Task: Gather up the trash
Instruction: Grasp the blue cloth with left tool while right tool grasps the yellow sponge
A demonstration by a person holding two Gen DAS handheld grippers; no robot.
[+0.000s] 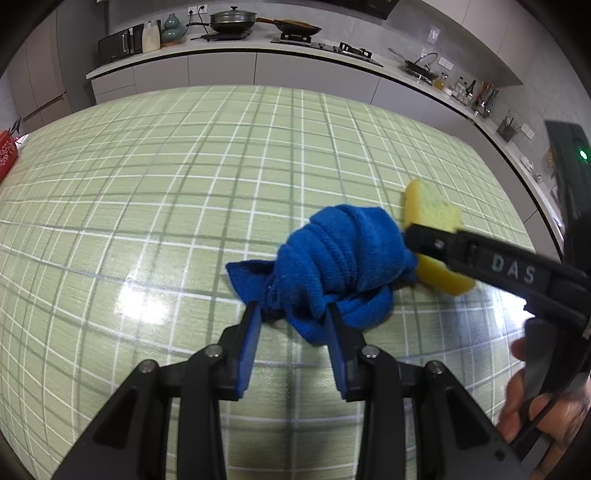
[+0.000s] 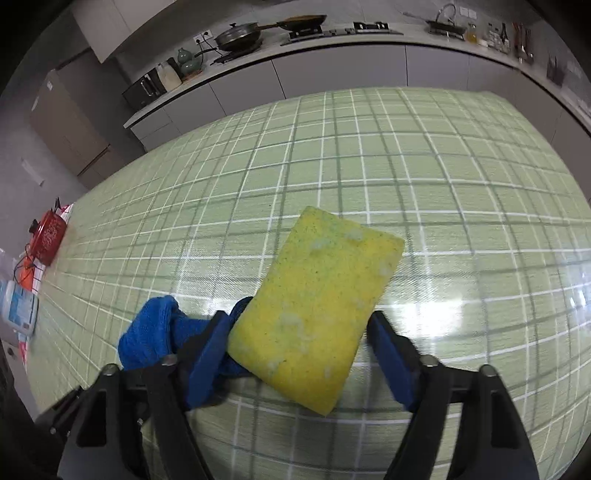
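A green checked bench fills both views, with a grey kitchen worktop running along its far side from ten to two o'clock, carrying a lidded pan and a dark microwave. Near the middle of the bench lies a bunched blue cloth, knotted into a lump. The left claw reaches it from six o'clock with its jaws narrow, the two blue pads pressed into the cloth's near folds. At three o'clock from the cloth, touching it, sits a yellow sponge, tilted with its far end raised toward one o'clock. The right claw straddles the sponge about half wide: its left pad meets the sponge's edge, while the right pad stands just beside the other edge, so a firm grip cannot be told. A hand grips that claw's handle at four o'clock in the left view. A red tin lies at the bench's nine o'clock edge.
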